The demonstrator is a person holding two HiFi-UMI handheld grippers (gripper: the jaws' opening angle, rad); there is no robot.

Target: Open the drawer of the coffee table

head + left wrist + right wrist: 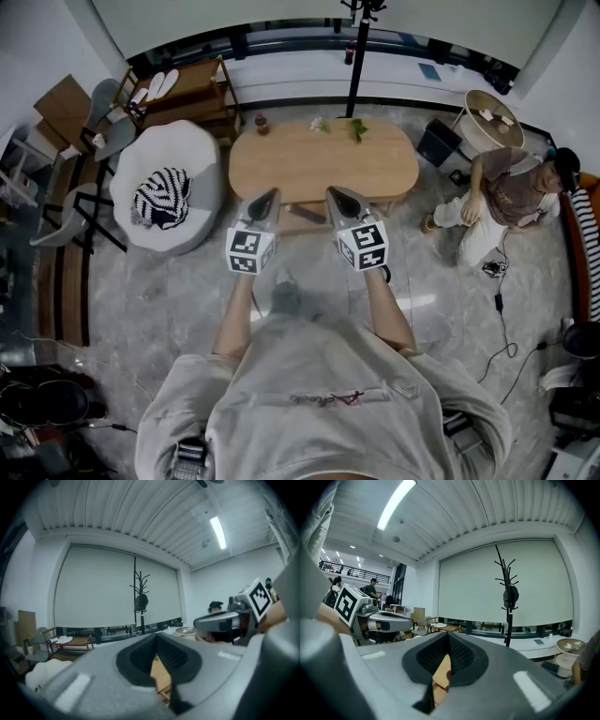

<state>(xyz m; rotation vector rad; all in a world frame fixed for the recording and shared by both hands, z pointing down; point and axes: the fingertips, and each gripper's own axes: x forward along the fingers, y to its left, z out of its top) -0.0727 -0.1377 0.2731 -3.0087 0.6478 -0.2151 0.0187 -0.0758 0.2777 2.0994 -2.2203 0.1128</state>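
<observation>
The oval wooden coffee table (323,159) stands ahead of me in the head view, its drawer front hidden under the top's near edge. My left gripper (269,195) and right gripper (335,193) are held side by side in the air, just short of that edge and pointing at the table. Both are shut with nothing between the jaws. In the left gripper view the left gripper (156,635) shows a sliver of the table (160,676) through its closed jaws. The right gripper (448,635) likewise shows a sliver of the table (439,673).
A small bottle (262,123) and green sprigs (356,129) lie on the table's far side. A white beanbag (202,155) with a striped cloth (159,197) sits to the left. A person (502,202) sits on the floor at right. A coat stand (356,66) rises behind.
</observation>
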